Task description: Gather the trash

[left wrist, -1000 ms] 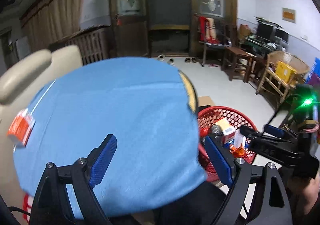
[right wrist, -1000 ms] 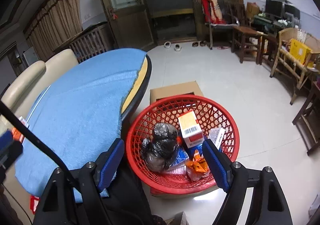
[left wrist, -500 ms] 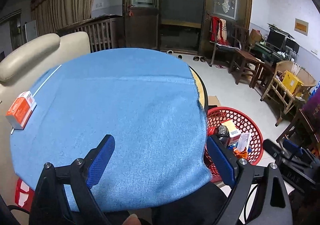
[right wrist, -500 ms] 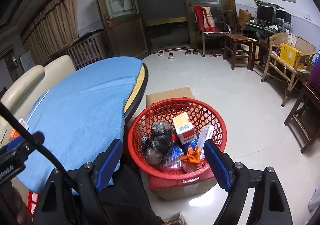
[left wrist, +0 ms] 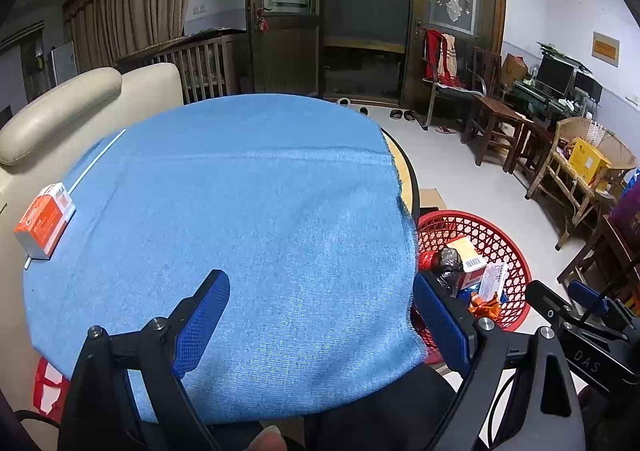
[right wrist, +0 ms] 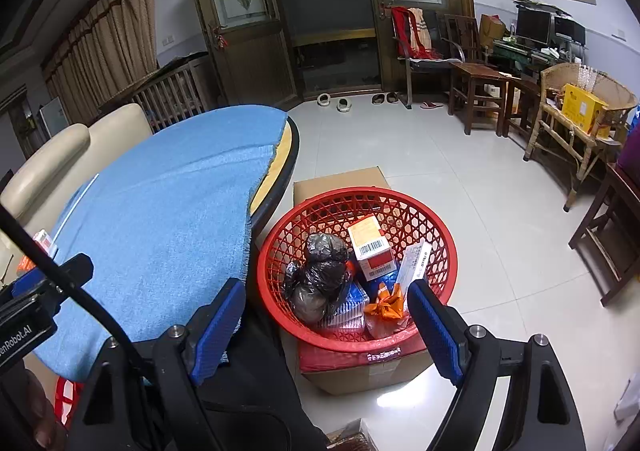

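Observation:
An orange and white box (left wrist: 44,219) lies at the left edge of the round table with its blue cloth (left wrist: 248,219); the box also shows in the right wrist view (right wrist: 42,245). A red mesh basket (right wrist: 436,227) on a cardboard box (right wrist: 340,181) holds a black bag (right wrist: 320,271), boxes and wrappers; the basket also shows in the left wrist view (left wrist: 512,251). My left gripper (left wrist: 320,327) is open and empty above the near edge of the cloth. My right gripper (right wrist: 326,325) is open and empty above the basket's near rim.
A cream sofa (left wrist: 60,111) stands behind the table at left. Wooden chairs (right wrist: 476,91), a wicker chair with a yellow box (right wrist: 580,111) and a desk line the right wall. Shoes (right wrist: 340,103) lie by the doors. A red bag (left wrist: 48,391) sits under the table.
The left gripper drew back and rose, so more of the cloth and the orange box show. The right gripper pulled back and up from the basket.

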Motion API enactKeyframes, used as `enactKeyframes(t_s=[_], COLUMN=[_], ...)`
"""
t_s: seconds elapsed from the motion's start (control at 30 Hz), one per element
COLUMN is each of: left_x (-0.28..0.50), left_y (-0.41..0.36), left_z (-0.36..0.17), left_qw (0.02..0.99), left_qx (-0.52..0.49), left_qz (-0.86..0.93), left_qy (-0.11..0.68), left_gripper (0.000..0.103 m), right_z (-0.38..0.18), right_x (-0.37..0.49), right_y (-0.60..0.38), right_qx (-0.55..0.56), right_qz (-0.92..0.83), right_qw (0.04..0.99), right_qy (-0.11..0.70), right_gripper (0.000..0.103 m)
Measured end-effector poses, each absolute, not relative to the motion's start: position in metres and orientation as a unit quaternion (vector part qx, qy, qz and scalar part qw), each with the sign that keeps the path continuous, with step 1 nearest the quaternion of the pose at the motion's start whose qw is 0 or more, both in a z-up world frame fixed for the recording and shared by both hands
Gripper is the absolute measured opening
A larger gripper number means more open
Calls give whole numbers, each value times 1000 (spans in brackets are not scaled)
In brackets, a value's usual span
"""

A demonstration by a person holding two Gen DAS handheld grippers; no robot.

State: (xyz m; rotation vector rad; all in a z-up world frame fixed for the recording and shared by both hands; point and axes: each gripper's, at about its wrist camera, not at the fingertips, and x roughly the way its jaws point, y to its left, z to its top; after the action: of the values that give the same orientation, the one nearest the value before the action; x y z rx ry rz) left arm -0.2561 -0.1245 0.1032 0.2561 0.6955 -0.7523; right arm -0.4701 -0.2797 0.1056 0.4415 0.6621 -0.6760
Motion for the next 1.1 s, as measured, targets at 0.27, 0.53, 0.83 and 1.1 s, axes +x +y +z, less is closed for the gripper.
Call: enactKeyframes(t_s=[0.27,0.53,0.83,1.1], left_x=[-259,-260,-261,-266], left_y=[-124,-125,-125,-126], left_z=[103,105,105,105], left_qw=[862,861,860,855], left_qx=[125,127,127,133], left_qz=[-364,-367,-370,-383], left_qy=[331,329,329,324], left_gripper=[93,93,93,93], right_z=[106,105,105,103], right_x=[-469,-469,-468,-468], right_y=[-279,-279,-279,-280], right_qx=[211,209,206,205], right_qz=[-322,-324,-324,-323], right_qw=[866,867,867,866], right_qy=[318,317,318,322], right_gripper=[86,86,86,86])
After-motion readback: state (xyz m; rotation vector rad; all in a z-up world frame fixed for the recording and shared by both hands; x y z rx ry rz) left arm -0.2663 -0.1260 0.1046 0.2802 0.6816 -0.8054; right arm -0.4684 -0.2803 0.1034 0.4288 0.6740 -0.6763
